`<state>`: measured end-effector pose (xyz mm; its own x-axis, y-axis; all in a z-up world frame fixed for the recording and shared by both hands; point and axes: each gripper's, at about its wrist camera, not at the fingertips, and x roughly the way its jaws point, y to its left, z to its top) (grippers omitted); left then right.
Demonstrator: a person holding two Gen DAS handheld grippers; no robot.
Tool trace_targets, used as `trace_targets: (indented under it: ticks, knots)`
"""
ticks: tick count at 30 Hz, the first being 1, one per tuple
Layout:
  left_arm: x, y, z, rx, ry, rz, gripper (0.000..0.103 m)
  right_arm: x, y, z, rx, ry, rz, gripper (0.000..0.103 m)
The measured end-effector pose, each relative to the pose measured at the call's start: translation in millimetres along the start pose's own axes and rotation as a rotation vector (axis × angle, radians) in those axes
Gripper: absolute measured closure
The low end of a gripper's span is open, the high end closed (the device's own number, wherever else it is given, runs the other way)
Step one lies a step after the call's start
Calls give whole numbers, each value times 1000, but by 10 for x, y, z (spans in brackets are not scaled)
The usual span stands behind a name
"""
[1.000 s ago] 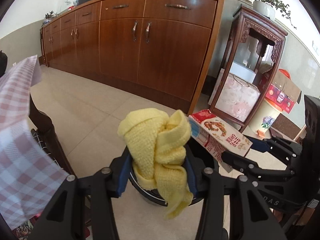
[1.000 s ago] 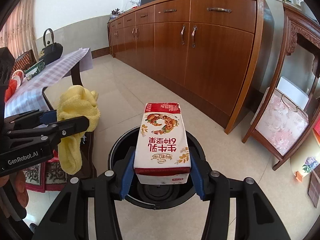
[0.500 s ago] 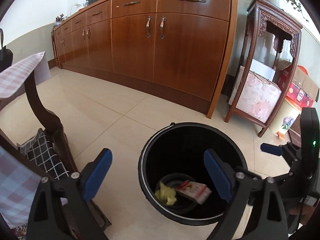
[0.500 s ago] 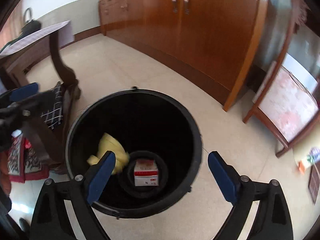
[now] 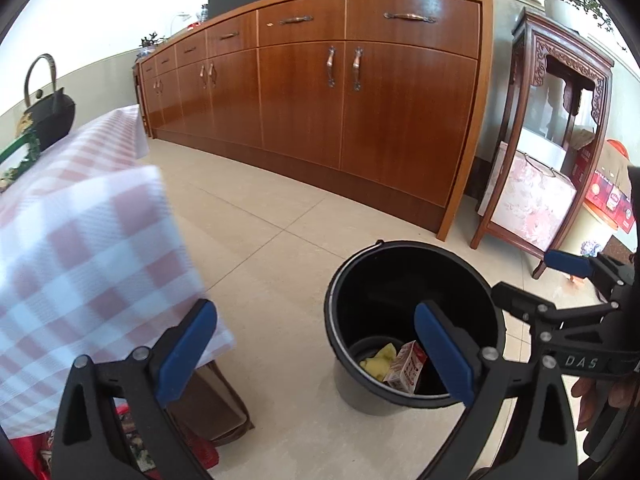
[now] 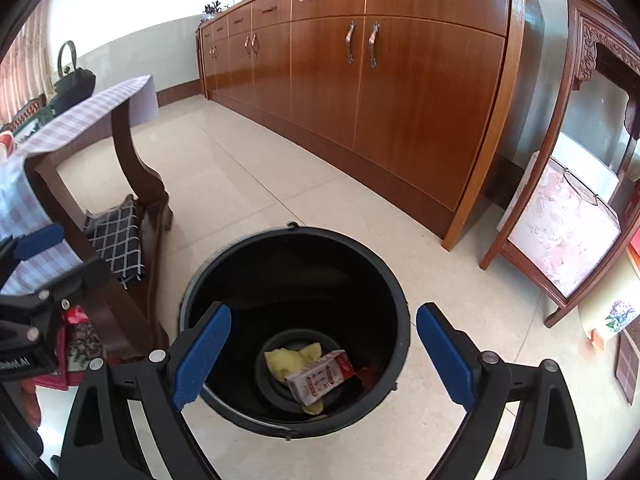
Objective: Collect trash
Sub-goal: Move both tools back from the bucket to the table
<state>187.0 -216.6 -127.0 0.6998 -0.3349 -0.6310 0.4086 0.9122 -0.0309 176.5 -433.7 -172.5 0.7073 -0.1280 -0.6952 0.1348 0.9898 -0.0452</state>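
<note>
tiled floor, black bin below right hand-held gripper, jaws apart, tilted down

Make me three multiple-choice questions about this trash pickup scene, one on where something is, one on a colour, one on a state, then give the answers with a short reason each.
1. Where is the milk carton?
A. On the checked tablecloth
B. At the bottom of the black bucket
C. On the floor beside the cabinet

2. What colour is the cloth in the bucket?
A. Yellow
B. Green
C. Purple

3. How do the right gripper's jaws stand?
A. Shut on the carton
B. Shut on nothing
C. Wide open and empty

Answers:
1. B: the milk carton lies tilted inside the black bucket, partly on the cloth.
2. A: the cloth under the carton is plainly yellow.
3. C: the right gripper has its blue pads far apart above the bucket, nothing between them.
</note>
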Motion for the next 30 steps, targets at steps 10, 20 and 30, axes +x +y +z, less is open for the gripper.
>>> trace_targets:
  ticks: [10, 20, 30]
  knots:
    - [-604, 329, -40, -26, -30, 56, 2, -472, 376, 147, 21, -68, 30, 8]
    - [-1202, 862, -143, -126, -76, 186, 1, -958, 897, 246, 29, -144, 128, 8]
    - [-1830, 1557, -307, -220, -131, 336, 1, -1276, 1680, 372, -80, -217, 258, 7]
